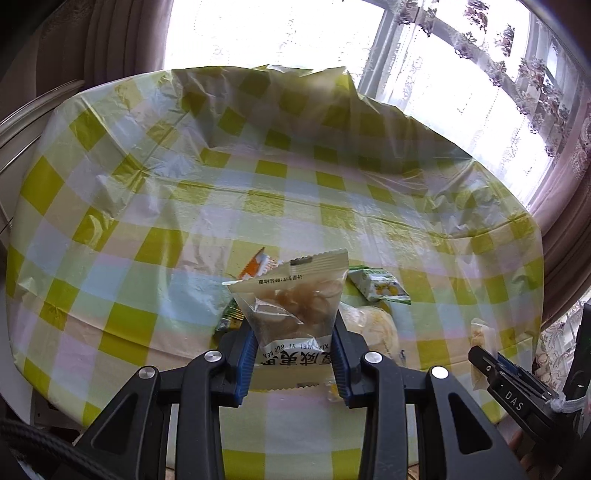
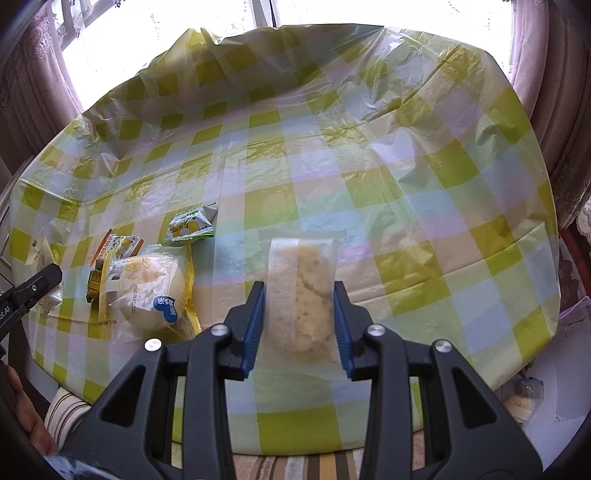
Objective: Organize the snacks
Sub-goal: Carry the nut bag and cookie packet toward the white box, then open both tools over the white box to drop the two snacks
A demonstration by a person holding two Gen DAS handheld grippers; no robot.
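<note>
The left gripper (image 1: 293,354) clamps a clear dried-fruit packet (image 1: 295,306) that hides snacks behind it; the right gripper (image 2: 299,328) pinches a frosted cookie packet (image 2: 303,295) (print unreadable) over the checkered tabletop (image 2: 424,206), curtained window (image 1: 461,55) beyond

A home living or dining room: beyond the tongs, a counter (image 1: 147,229) under a green checked plastic cloth, with floral lace curtains (image 1: 517,74) at a bright window (image 1: 277,29).
</note>
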